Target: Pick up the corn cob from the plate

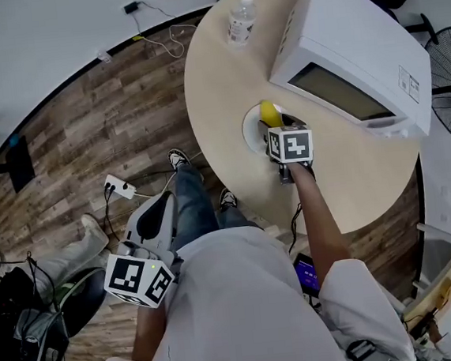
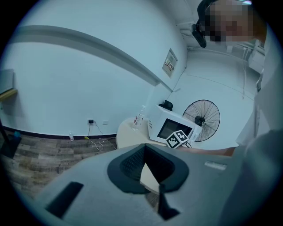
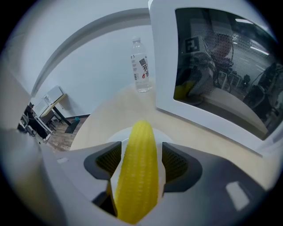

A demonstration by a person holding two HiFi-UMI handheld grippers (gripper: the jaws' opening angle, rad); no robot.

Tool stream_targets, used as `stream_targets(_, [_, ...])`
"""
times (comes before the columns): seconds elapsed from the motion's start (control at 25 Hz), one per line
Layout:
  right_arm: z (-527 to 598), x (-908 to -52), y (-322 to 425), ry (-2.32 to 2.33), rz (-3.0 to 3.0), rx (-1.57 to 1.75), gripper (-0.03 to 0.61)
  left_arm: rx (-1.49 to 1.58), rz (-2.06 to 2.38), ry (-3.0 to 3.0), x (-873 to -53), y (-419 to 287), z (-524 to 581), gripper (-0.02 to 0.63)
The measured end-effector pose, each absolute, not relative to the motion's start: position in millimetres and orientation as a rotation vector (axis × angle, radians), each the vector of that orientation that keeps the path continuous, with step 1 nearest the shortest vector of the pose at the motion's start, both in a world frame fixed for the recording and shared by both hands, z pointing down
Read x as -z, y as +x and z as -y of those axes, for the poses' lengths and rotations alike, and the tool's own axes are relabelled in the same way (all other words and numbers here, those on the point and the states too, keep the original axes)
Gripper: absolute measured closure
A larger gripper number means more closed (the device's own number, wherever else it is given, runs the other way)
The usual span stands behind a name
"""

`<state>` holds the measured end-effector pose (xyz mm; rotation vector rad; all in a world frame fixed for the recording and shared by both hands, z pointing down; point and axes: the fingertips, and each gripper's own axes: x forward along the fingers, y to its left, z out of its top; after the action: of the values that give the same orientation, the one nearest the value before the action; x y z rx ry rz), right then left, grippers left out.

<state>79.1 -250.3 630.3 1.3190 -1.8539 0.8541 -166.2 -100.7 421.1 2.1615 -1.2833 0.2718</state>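
Note:
A yellow corn cob [image 1: 269, 113] lies on a small white plate [image 1: 251, 130] on the round beige table, just in front of the microwave. My right gripper [image 1: 277, 125] reaches down over the plate. In the right gripper view the corn cob [image 3: 139, 172] runs lengthwise between the two dark pads, with slim gaps on both sides and the plate [image 3: 116, 134] showing beneath; the right gripper [image 3: 141, 160] is open around it. My left gripper [image 1: 163, 209] hangs low beside the person's leg, off the table. In its own view the left gripper [image 2: 143, 163] has its pads meeting, holding nothing.
A white microwave [image 1: 357, 60] stands on the table right behind the plate, door closed. A water bottle [image 1: 242, 19] stands at the table's far edge. A fan [image 1: 449, 75] is at the right. A power strip [image 1: 120, 187] and cables lie on the wooden floor.

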Motion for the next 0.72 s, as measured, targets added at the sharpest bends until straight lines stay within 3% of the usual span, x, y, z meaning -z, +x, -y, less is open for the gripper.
stream_targets(0.6, [249.3,-647.4,79.7,1.274,1.814,-0.81,0.284,-0.287,1.276,2.172,-423.0,-156.4,106.9,0.614])
stream_targets(0.72, [250.5,-646.7,79.0,1.279,1.807,-0.81,0.307,-0.288,1.272,2.175,-422.9,-155.5,107.9,0.614])
